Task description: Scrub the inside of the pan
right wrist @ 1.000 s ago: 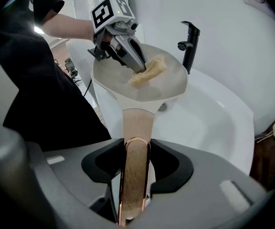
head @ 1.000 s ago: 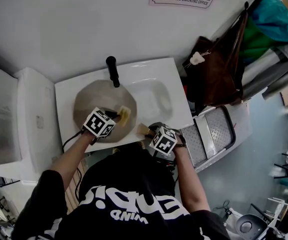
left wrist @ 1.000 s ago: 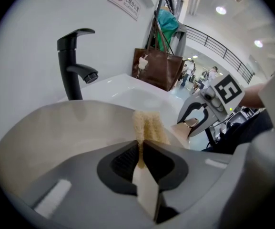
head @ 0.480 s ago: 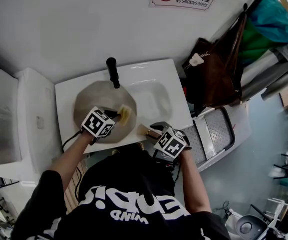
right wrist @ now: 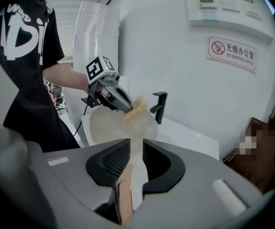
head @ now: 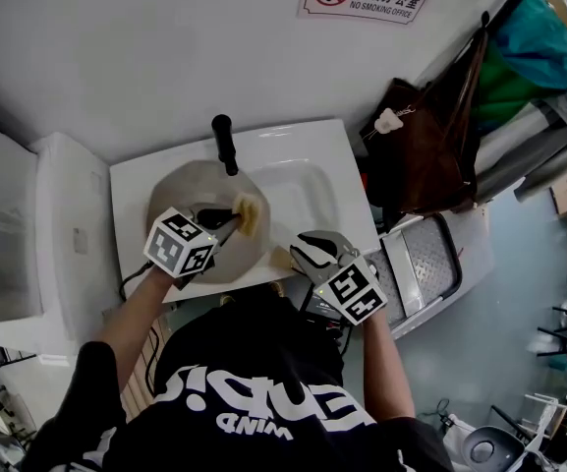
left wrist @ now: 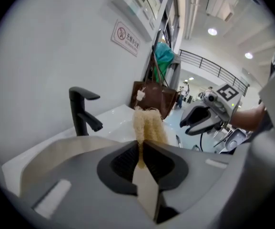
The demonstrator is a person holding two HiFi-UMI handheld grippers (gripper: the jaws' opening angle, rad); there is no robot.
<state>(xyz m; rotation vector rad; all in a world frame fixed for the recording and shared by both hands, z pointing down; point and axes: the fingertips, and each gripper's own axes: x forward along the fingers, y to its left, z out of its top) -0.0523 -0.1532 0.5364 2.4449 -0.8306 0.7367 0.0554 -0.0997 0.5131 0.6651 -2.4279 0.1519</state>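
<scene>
A round beige-grey pan (head: 190, 200) sits in the left part of the white sink (head: 308, 190). Its pale handle (head: 281, 257) reaches toward the front edge. My left gripper (head: 232, 219) is shut on a yellow loofah sponge (head: 249, 214), held above the pan's right side. In the left gripper view the sponge (left wrist: 149, 125) sticks out past the jaws. My right gripper (head: 303, 249) has just been closing. The pan handle (right wrist: 127, 185), with a copper loop at its end, lies between the jaws, and the pads meet it. The right gripper view shows the pan's inside (right wrist: 113, 125) tilted toward the camera.
A black faucet (head: 224, 141) stands at the back rim of the sink. A brown bag (head: 430, 146) hangs at the right, above a metal step stool (head: 411, 264). A white cabinet (head: 62, 244) adjoins the sink on the left.
Both grippers have risen toward the head camera. The right one has drifted right, its marker cube now larger. The left one has shifted slightly left with the sponge.
</scene>
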